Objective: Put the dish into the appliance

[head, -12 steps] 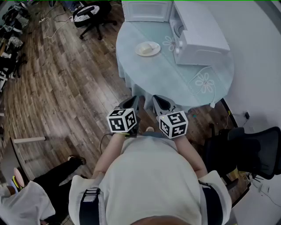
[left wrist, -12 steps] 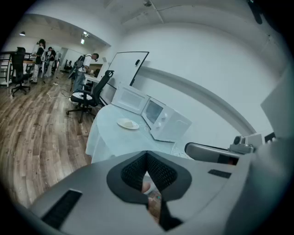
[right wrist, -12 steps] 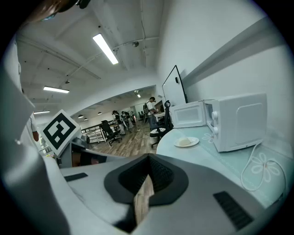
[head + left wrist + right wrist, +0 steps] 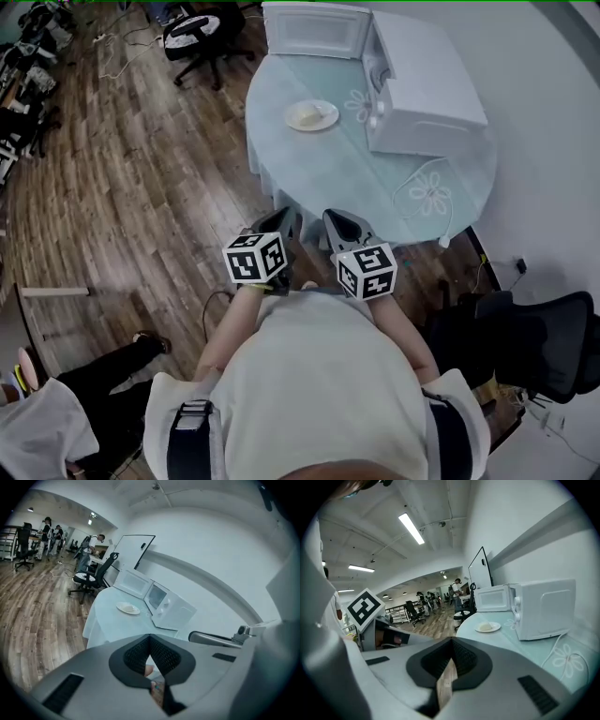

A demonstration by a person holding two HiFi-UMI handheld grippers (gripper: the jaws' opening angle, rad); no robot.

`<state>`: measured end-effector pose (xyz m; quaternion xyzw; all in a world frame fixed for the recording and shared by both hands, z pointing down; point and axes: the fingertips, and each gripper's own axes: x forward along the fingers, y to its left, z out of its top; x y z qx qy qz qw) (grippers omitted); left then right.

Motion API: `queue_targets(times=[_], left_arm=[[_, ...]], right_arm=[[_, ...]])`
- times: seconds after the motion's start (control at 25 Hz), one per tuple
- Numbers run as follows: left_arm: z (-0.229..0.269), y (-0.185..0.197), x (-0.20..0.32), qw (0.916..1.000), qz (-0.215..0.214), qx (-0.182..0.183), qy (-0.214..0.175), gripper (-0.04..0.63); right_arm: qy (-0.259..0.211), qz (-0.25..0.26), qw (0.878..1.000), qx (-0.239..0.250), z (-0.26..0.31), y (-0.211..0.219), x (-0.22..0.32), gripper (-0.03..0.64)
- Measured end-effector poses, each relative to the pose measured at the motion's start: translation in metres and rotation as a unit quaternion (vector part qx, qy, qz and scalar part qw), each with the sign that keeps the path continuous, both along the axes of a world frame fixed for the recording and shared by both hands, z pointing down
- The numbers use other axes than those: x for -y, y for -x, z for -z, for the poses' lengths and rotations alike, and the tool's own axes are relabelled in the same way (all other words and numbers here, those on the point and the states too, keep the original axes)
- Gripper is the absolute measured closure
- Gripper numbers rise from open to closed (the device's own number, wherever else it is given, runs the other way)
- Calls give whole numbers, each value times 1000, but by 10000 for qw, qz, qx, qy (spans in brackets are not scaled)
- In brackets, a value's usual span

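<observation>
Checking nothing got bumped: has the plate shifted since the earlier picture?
No. The plate sits at the same spot just left of the microwave; only the head view itself shifted.

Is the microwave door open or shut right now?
Open. The door stands swung out from the microwave, at an angle to its front; the dish sits on the table outside.

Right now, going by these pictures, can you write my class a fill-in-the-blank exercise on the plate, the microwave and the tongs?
1. The microwave on the table has its door standing ____.
2. The plate lies on the table, held by ____ of the tongs.
3. The left tongs and the right tongs both have their jaws ____, with nothing between them.
Missing words: open; neither; shut.
</observation>
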<state>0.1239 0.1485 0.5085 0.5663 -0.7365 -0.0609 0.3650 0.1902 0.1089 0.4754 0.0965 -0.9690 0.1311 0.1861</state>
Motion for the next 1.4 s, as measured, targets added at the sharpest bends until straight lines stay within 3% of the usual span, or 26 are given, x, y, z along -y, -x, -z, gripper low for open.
queue_targets(times=[0.16,0.56,0.88,1.4], left_arm=[[0,-4,11,10000,-49,-34,-27,588],[-10,21,25,9997,102,-200,43,588],[-14,77,47,9997,-18,-228,45,588],[-19,187,109,9952,-951,-77,236,588]], right_arm=[[266,-144,9992,248,4,-1,15,611],[305,43,9995,123,-3,17,31,611],[291,-237,9991,194,-2,60,58,611],[230,-977,9947,216,0,174,111,611]])
